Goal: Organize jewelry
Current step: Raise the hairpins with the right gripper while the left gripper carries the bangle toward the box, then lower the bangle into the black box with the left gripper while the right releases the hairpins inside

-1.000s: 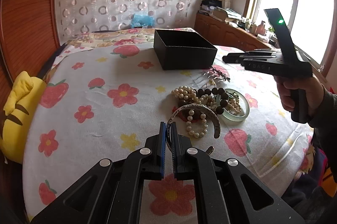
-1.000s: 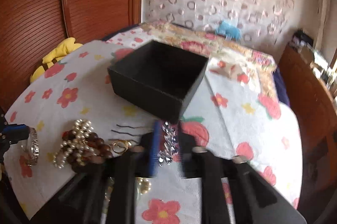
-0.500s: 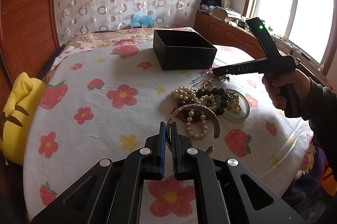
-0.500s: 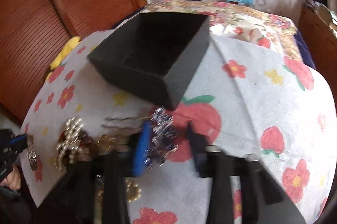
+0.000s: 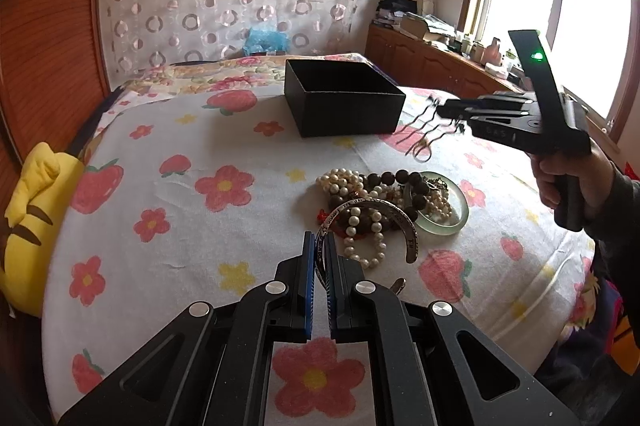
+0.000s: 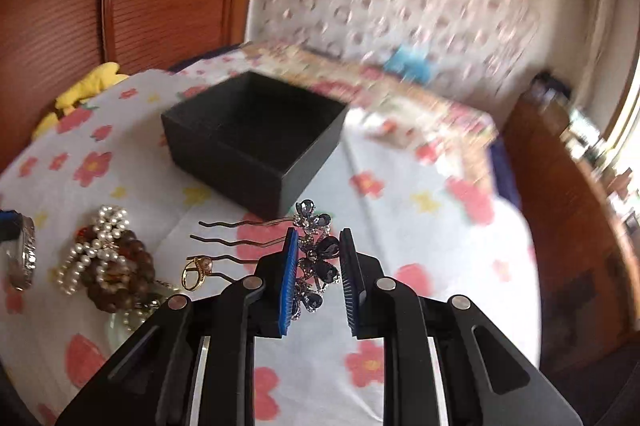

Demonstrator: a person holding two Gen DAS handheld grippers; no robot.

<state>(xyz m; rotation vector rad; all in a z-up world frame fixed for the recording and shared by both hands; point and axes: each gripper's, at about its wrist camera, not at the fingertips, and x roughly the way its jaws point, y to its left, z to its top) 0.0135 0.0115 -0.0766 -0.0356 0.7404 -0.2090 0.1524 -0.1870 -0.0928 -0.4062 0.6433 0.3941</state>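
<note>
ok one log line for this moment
left gripper: shut on silver cuff | right gripper: closing, hair comb lifted | black box: empty

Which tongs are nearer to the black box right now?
Right. The right tongs, closing on the jeweled hair comb, hang just beside the black box. The left tongs sit well short of it, shut on the silver bangle by the jewelry pile.

One black open box [image 5: 344, 101], one jewelled hair comb [image 6: 316, 262] with three wavy prongs visible, one gold ring [image 6: 196, 272], one silver cuff bangle [image 5: 372, 222], one pale green jade bangle [image 5: 452, 222], one tangled pile of pearl and brown bead strands [image 5: 368, 185], two grippers.
</note>
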